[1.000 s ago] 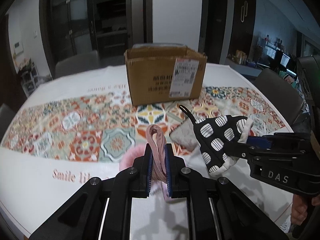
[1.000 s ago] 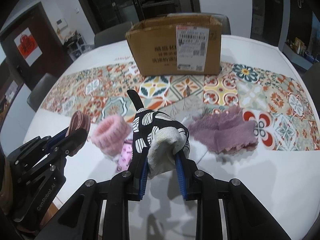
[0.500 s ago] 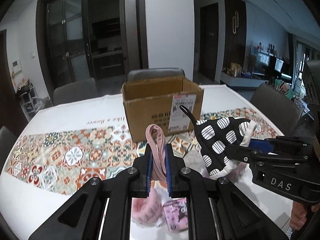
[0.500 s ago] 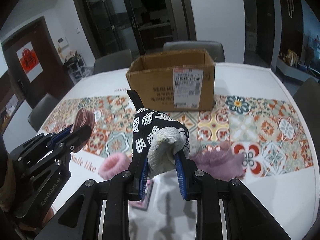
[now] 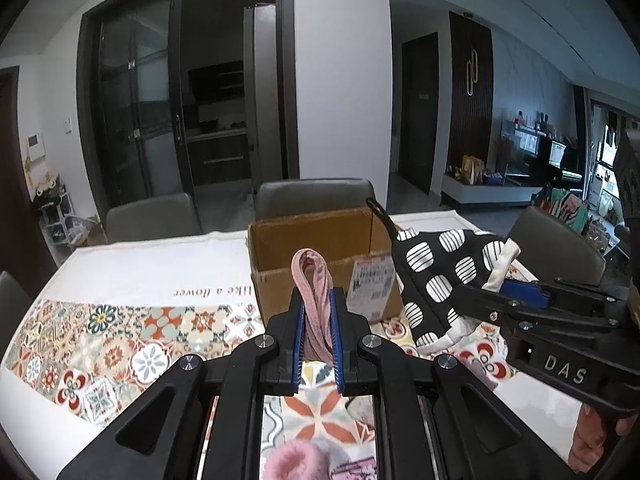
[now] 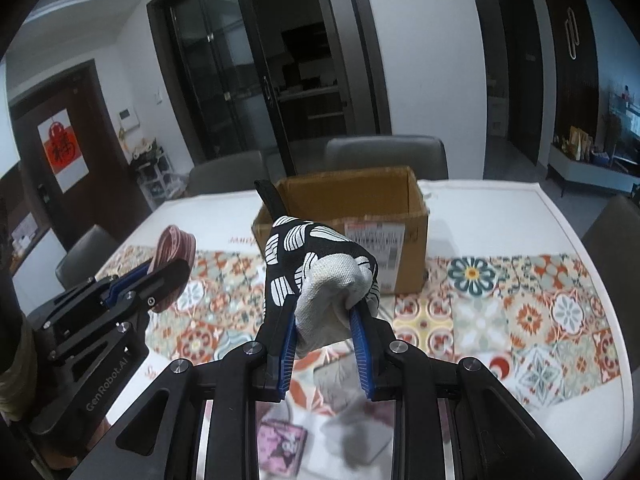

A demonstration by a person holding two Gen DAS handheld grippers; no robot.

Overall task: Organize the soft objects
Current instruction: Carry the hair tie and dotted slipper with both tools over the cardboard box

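Both grippers loaded, held above the counter (image 6: 520,216) in front of the open cardboard box (image 6: 348,196).

My left gripper (image 5: 317,332) has its fingers narrowed onto a folded pink band (image 5: 314,280), whose loop stands upright above the blue pads. My right gripper (image 6: 325,344) clamps a black-and-white spotted oven mitt (image 6: 320,256) by its pale lining, hanging loop pointing up toward the box. The box stands on the patterned tile cloth (image 6: 540,300), top flaps open. Below me on the counter lie a fluffy pink cuff (image 5: 296,458) and a small pink printed packet (image 6: 282,448), both blurred.
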